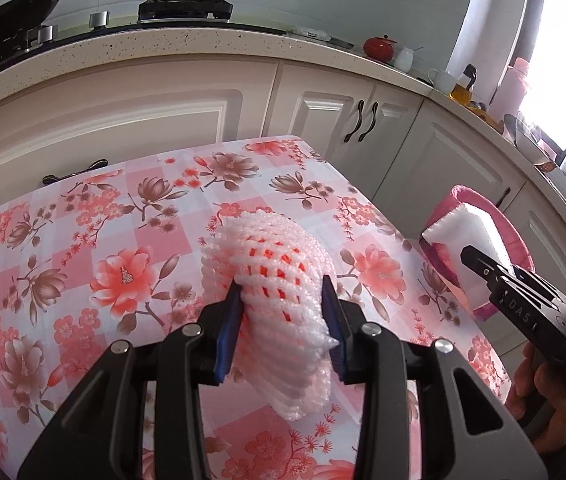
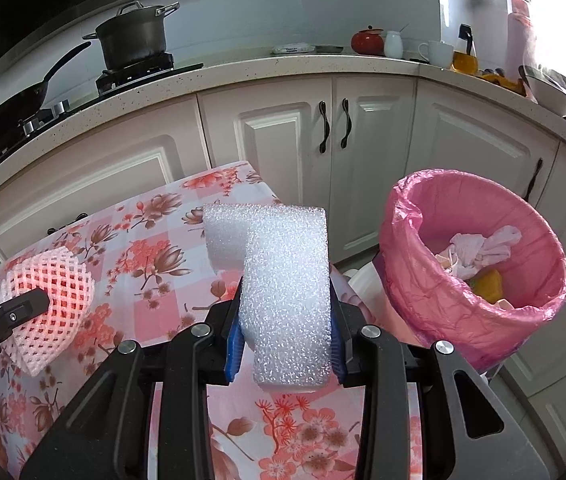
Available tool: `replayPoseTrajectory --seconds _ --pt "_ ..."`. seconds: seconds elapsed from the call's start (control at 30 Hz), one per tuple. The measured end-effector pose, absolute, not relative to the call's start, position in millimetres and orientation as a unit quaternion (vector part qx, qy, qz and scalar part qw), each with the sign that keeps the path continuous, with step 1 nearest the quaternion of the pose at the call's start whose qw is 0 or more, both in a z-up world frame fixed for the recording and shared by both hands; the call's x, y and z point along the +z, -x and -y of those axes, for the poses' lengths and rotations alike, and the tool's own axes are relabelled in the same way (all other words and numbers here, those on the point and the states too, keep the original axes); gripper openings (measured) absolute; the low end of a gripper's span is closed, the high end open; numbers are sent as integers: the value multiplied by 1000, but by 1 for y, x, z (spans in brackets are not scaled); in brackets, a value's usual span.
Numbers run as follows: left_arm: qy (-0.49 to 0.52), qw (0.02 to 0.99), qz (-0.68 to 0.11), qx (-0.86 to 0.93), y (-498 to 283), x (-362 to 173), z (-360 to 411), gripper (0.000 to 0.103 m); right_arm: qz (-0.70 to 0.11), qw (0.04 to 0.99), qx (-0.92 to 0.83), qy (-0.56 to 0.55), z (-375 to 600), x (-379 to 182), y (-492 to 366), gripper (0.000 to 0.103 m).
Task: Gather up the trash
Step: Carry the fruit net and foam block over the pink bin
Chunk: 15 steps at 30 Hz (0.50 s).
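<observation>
Over a floral tablecloth (image 2: 151, 264) in a home kitchen, the left gripper (image 1: 283, 304) pinches a pink foam fruit net (image 1: 279, 276) between its blue pads, jaws drawn close and holding it clear of the cloth. Beside it, the right gripper (image 2: 285, 320) clamps a white foam block (image 2: 287, 292) at a moderate opening. Farther right, beyond the table's edge, stands a trash bin lined with a pink bag (image 2: 435, 280), crumpled waste already inside.
</observation>
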<state>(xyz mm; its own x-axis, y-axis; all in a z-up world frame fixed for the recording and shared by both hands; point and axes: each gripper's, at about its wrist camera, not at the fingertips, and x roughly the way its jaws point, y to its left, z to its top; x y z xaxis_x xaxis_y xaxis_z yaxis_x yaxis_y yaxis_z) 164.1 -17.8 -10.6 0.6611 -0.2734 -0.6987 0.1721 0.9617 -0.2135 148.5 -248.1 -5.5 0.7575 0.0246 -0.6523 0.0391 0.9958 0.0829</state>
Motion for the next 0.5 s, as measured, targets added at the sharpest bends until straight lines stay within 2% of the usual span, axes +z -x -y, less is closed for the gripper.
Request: replayPoseTrajectory --seconds 0.5 --pt "31 924 -357 -134 -156 10 50 37 -331 942 -23 -53 277 13 -134 34"
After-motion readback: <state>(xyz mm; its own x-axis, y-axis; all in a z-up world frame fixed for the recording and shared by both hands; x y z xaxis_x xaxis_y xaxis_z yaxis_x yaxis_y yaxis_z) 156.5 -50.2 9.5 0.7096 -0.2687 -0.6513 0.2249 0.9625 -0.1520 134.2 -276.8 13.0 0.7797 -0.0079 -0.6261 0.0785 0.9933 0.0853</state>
